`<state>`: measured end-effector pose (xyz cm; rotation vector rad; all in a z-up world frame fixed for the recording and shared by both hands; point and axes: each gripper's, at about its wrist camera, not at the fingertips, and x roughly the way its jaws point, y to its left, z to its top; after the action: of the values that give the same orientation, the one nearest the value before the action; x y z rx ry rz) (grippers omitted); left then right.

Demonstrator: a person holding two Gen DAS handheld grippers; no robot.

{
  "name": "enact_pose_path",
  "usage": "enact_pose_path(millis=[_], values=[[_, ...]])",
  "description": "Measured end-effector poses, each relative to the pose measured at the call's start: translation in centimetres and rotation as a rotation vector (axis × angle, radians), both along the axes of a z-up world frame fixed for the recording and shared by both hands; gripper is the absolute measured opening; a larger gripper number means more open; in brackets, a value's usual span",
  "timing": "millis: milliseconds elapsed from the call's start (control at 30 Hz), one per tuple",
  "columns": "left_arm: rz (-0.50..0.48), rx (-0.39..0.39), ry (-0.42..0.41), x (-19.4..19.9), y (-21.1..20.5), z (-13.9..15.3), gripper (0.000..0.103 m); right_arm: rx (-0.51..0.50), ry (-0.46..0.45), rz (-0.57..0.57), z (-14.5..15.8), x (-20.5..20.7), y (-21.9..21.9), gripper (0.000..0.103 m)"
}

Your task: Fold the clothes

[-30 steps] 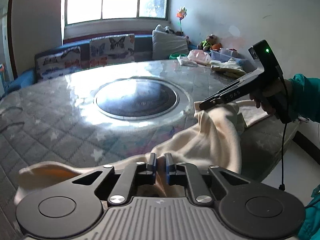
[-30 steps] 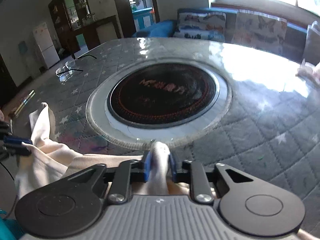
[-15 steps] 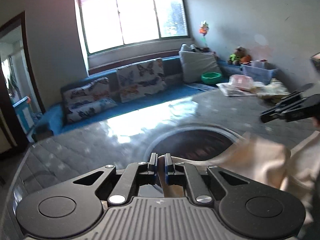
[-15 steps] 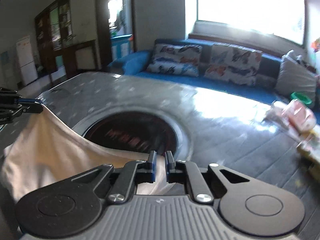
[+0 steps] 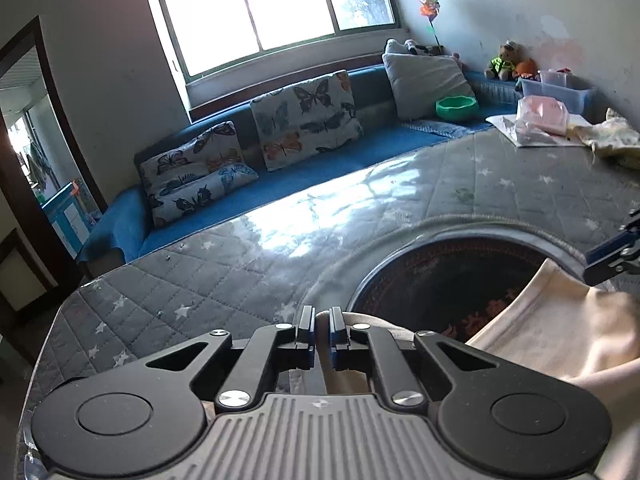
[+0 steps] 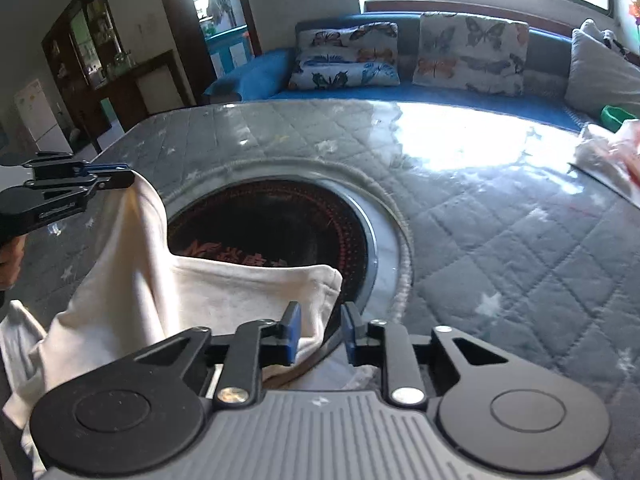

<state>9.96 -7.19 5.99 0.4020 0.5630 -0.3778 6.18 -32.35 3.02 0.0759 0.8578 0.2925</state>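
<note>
A cream garment (image 6: 168,296) hangs over the near edge of the round quilted table (image 6: 500,220), its top edge reaching onto the dark centre disc (image 6: 280,224). My left gripper (image 5: 322,322) is shut on a corner of the garment (image 5: 560,320) and holds it up; it shows in the right wrist view (image 6: 120,176) at the left. My right gripper (image 6: 318,330) is open, its jaws apart around the garment's other corner, which rests on the disc's rim. Its tip shows in the left wrist view (image 5: 608,256) at the right edge.
A blue sofa (image 5: 340,152) with butterfly cushions (image 5: 308,116) runs behind the table. A pink bag and pale clothes (image 5: 552,120) lie at the table's far right. A green bowl (image 5: 456,107) sits on the sofa. A doorway and cabinets (image 6: 100,60) are at the left.
Both grippers lifted the garment up and carried it forward over the table. My right gripper has now opened and let go of its corner; the left stays shut on the cloth.
</note>
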Motion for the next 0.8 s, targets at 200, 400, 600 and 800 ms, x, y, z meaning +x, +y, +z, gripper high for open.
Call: enact_pose_path(millis=[200,400,600,800], values=[[0.010,0.016,0.014,0.9,0.3,-0.6,0.008,-0.007,0.026,0.010,-1.8,1.8,1.2,0.026],[0.015,0.036,0.023,2.7,0.1,-1.4,0.008,-0.140,-0.048,0.014,-1.9,2.6,2.7,0.012],[0.045,0.049,0.019,5.0,-0.2,-2.4,0.007,-0.230,-0.133,-0.042,-1.3,4.1,2.8,0.007],[0.069,-0.047,0.099,6.6,0.8,-2.3,0.010,-0.181,-0.111,-0.117,-1.0,5.8,1.0,0.009]])
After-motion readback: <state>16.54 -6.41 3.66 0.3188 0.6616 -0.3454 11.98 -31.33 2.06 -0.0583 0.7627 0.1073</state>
